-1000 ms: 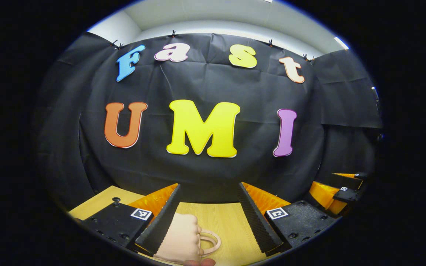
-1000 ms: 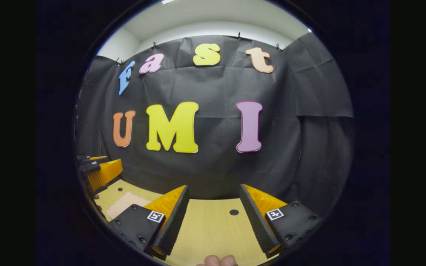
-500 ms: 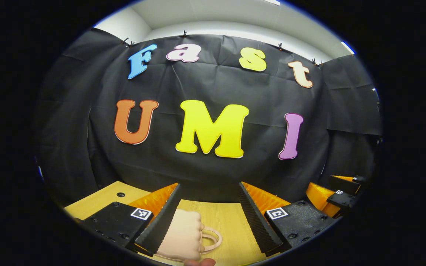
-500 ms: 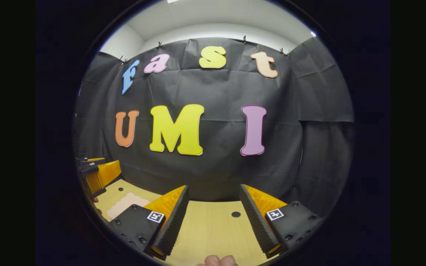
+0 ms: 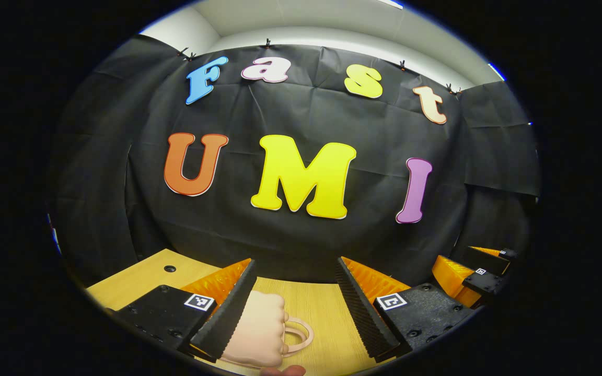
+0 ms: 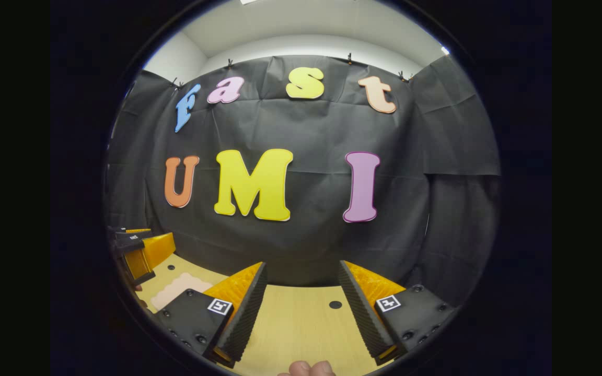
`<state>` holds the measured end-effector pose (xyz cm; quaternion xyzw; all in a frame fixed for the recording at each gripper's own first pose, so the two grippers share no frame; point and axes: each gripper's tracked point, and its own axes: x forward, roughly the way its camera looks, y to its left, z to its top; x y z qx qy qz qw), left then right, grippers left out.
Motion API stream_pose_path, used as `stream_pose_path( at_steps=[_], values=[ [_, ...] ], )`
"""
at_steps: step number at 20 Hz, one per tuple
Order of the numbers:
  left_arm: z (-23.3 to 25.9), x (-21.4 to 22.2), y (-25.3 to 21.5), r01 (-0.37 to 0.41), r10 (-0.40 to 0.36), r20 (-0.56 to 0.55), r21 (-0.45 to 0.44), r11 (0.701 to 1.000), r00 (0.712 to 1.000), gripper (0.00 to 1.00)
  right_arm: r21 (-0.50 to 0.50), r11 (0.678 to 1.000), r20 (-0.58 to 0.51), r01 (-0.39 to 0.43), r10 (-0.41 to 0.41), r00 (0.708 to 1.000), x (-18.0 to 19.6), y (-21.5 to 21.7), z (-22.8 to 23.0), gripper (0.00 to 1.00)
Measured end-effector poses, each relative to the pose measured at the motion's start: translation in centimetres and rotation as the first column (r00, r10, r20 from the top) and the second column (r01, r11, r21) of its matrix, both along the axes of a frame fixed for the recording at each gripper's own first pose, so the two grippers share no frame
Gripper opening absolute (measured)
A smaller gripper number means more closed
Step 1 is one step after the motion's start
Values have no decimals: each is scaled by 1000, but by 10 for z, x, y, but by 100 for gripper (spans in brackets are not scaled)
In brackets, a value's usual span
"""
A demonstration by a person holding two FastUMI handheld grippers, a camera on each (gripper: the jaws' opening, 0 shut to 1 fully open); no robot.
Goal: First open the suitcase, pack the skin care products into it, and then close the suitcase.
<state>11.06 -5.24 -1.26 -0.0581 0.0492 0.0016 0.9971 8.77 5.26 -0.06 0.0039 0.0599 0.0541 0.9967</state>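
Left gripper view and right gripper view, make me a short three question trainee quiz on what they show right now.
1. True or false: the left gripper is shut on the pink suitcase.
2. Multiple choice: the suitcase's handle points toward A) the booth wall, B) the gap between the fingers, C) the ceiling.
3. Fill in: the right gripper hangs open over the bare wooden ____.

Key: 1 false, the gripper is open. 2 B. 3 table.
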Motion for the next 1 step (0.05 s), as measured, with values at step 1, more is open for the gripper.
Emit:
stream_pose_path(
  at_steps=[1],
  values=[
    [1,-1,1,-2,2,5,5,1000,1000,96,-3,1000,-3,-5,5,1000,1,1,-2,77]
  ],
)
